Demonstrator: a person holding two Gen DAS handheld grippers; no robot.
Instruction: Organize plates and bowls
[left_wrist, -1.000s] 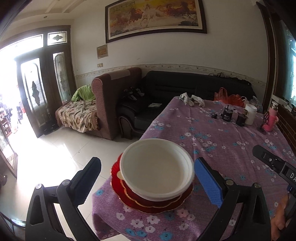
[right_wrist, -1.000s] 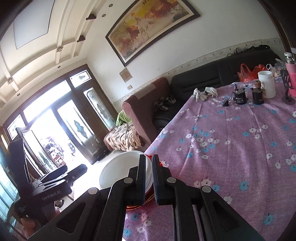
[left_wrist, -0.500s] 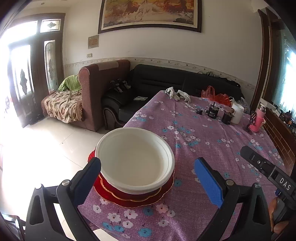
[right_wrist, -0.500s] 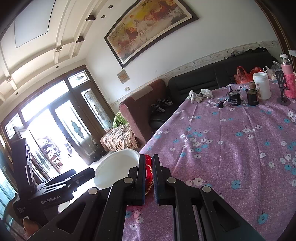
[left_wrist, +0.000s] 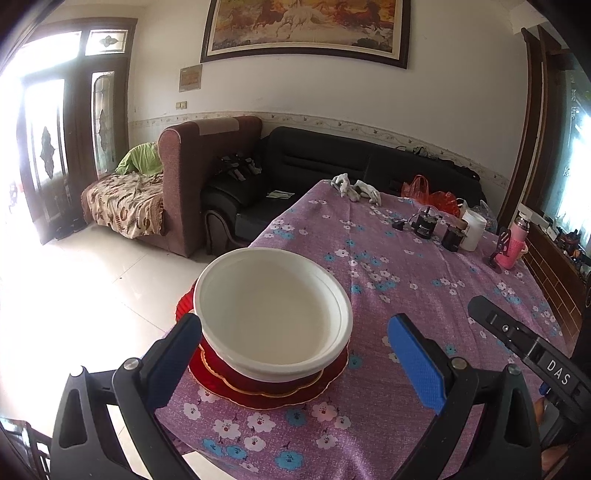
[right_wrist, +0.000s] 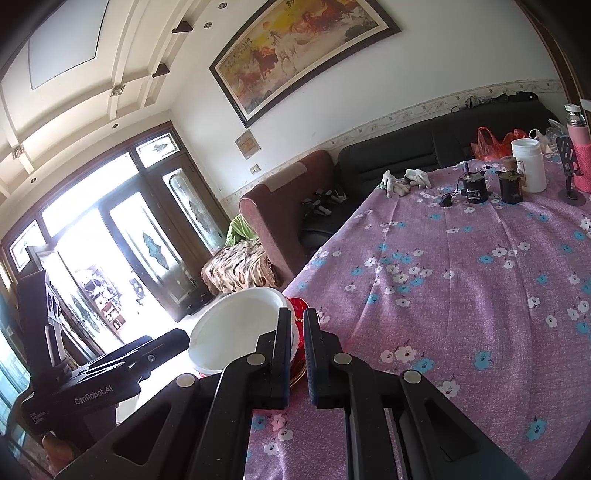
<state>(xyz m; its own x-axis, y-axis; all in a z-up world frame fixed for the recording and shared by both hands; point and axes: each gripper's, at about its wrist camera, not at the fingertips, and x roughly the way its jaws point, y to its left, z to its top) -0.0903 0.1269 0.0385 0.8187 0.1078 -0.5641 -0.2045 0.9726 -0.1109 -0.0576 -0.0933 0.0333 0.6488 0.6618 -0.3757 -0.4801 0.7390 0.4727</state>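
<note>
One white bowl (left_wrist: 273, 314) sits on stacked red plates (left_wrist: 269, 387) at the table's (left_wrist: 406, 277) near left corner, right by the edge. Left gripper (left_wrist: 291, 356) hangs wide open, its left finger (left_wrist: 173, 354) beside the bowl's rim, gripping nothing; right gripper (right_wrist: 298, 350) is closed and empty, just right of the stack. Any sideways nudge could push the stack off that edge.

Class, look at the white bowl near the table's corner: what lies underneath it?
The white bowl sits on stacked red plates with gold-edged scalloped rims. Only their rims show, so the number of plates and their centres are hidden by the bowl.
</note>
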